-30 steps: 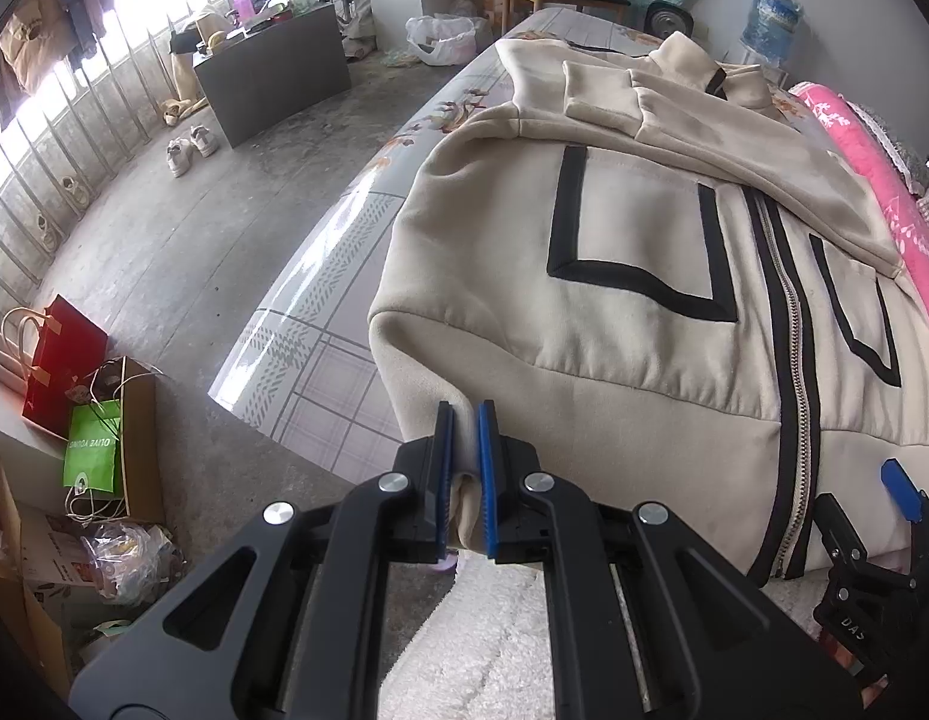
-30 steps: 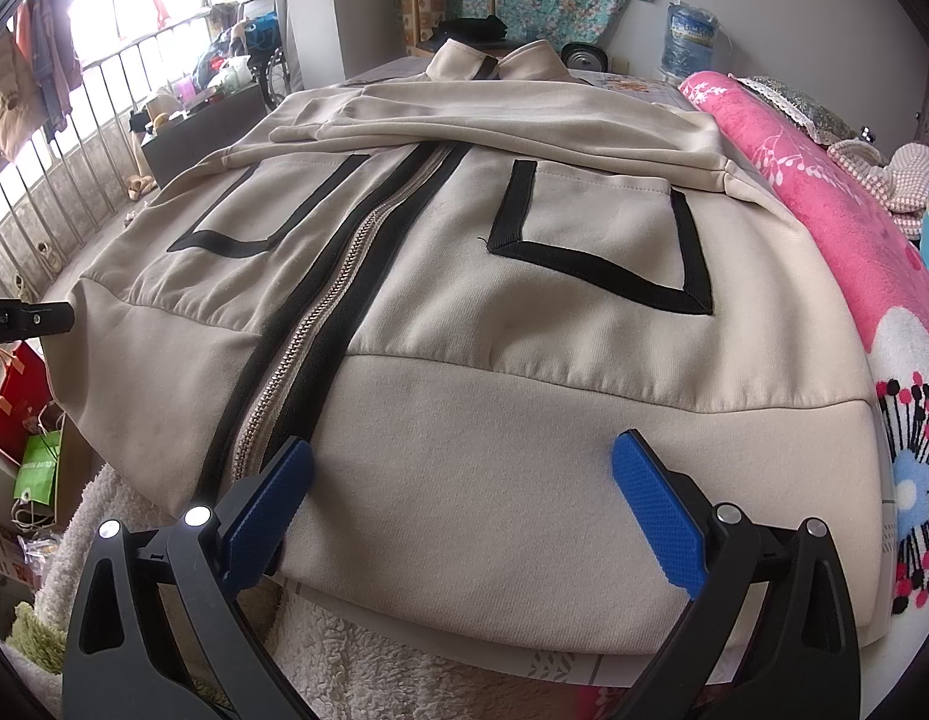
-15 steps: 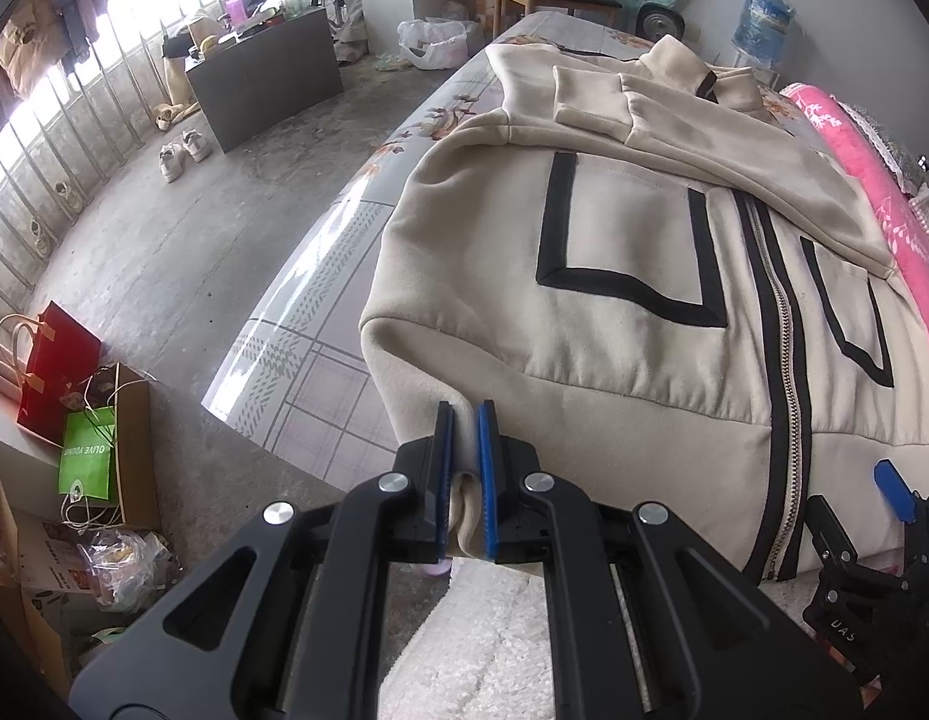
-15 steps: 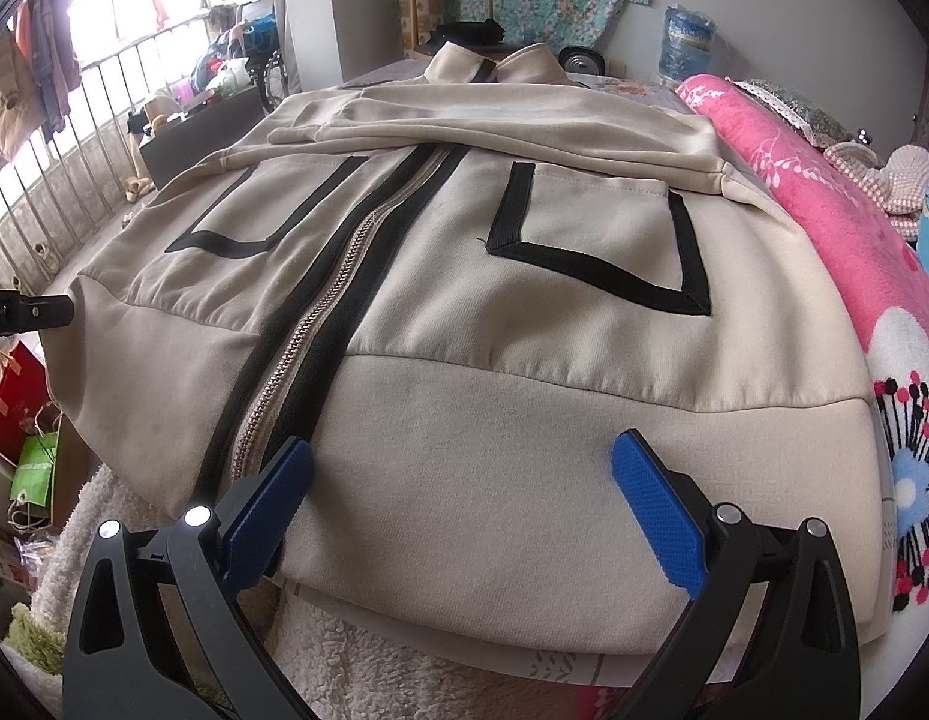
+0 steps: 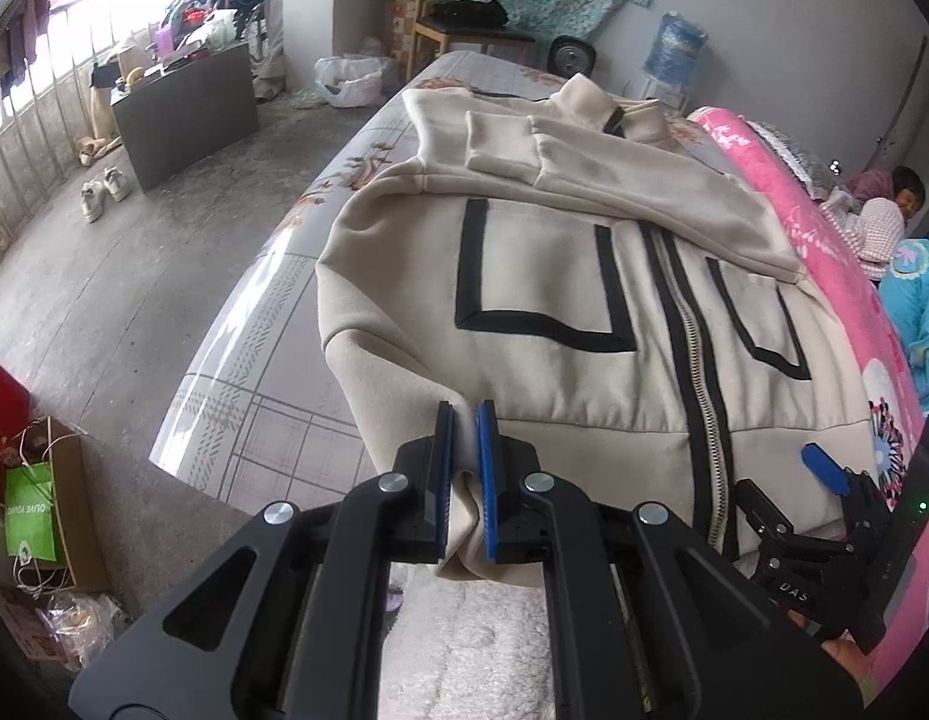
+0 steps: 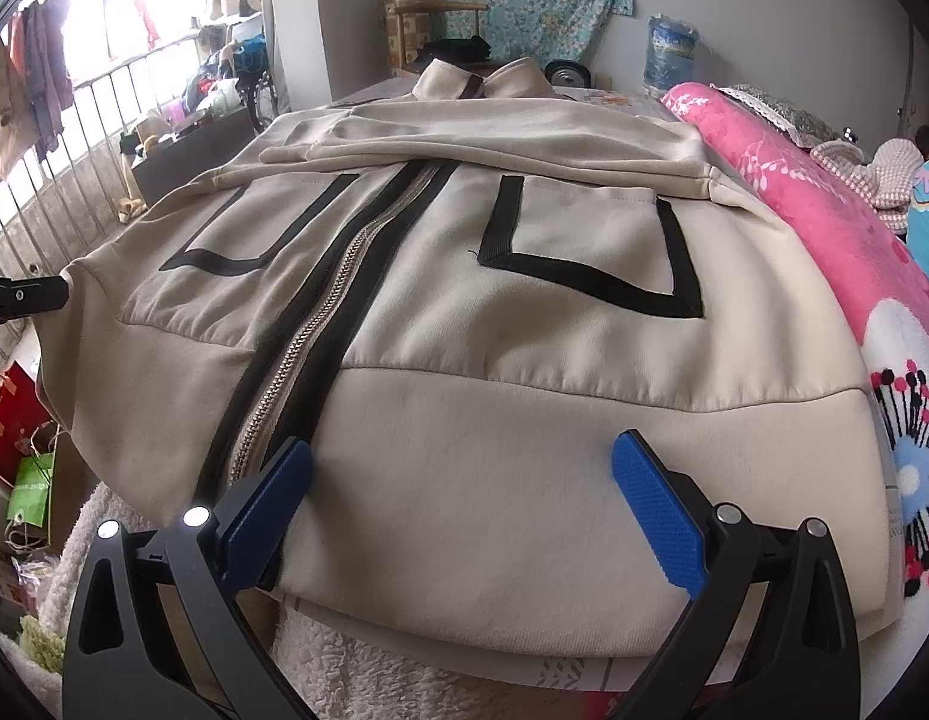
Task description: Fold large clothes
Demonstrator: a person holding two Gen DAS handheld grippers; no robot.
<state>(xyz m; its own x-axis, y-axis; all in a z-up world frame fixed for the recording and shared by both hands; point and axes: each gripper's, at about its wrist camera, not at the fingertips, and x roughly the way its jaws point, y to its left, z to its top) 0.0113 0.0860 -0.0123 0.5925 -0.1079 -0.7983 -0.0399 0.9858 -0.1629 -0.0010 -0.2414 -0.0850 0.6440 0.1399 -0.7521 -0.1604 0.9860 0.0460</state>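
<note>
A beige zip-up jacket with black trim lies flat on the bed, collar at the far end and sleeves folded across the chest. My left gripper is shut on the jacket's bottom-left hem corner, and the cloth bunches between its blue pads. In the right wrist view the jacket fills the frame, and my right gripper stands wide open over the bottom hem, right of the zip, with nothing pinched. The left gripper shows at the jacket's left edge.
The bed's grey patterned sheet ends at the left, with bare concrete floor beyond. A pink blanket runs along the right, where a person lies. White fluffy cloth sits below the hem. Shopping bags and a grey cabinet stand on the floor.
The left gripper has tilted and drawn the hem corner up and inward a little, so the jacket's left edge lifts. The right gripper has kept still and open.
</note>
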